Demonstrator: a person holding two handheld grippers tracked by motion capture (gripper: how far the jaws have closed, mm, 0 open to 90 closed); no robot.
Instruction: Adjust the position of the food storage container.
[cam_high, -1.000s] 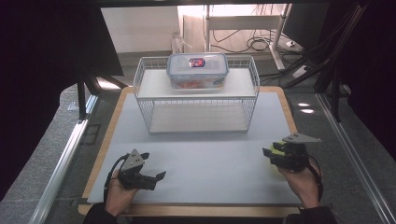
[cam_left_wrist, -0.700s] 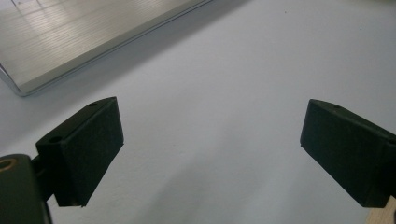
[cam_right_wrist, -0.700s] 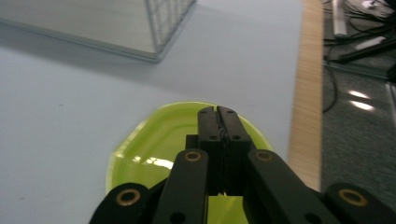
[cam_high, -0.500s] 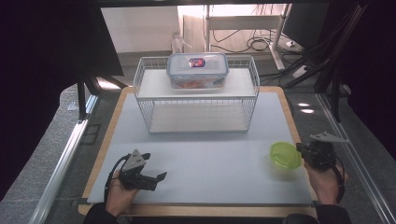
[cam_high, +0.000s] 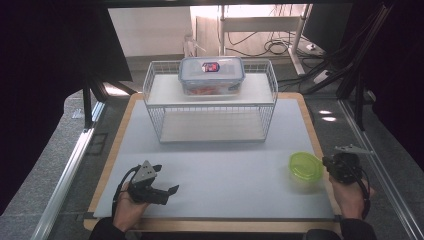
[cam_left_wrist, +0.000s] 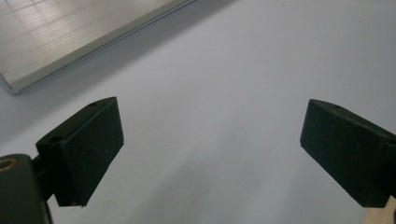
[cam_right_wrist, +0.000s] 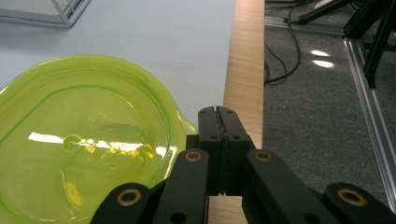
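- The right gripper's (cam_right_wrist: 218, 122) jaws were clenched flat together, apparently pinching the rim tab of the green bowl (cam_high: 305, 168); the left gripper's (cam_left_wrist: 210, 154) jaws stood released over bare mat.
- The bowl sat at four o'clock on the bench (cam_high: 220, 170), near its edge.
- It looked light, thin, flexible and slippery; its rim tab seemed the best hold.
- A wire rack (cam_high: 210, 105) carrying a lidded box (cam_high: 212, 75) stood at twelve o'clock, well apart.

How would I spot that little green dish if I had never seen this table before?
Start at the wire rack standing at the back of the grey mat, then look to the mat's near right corner. The dish sits there, just beside the tool in the person's right hand. It is the one see-through lime-green thing on the mat, round and shallow; the lidded box sits up on the rack.
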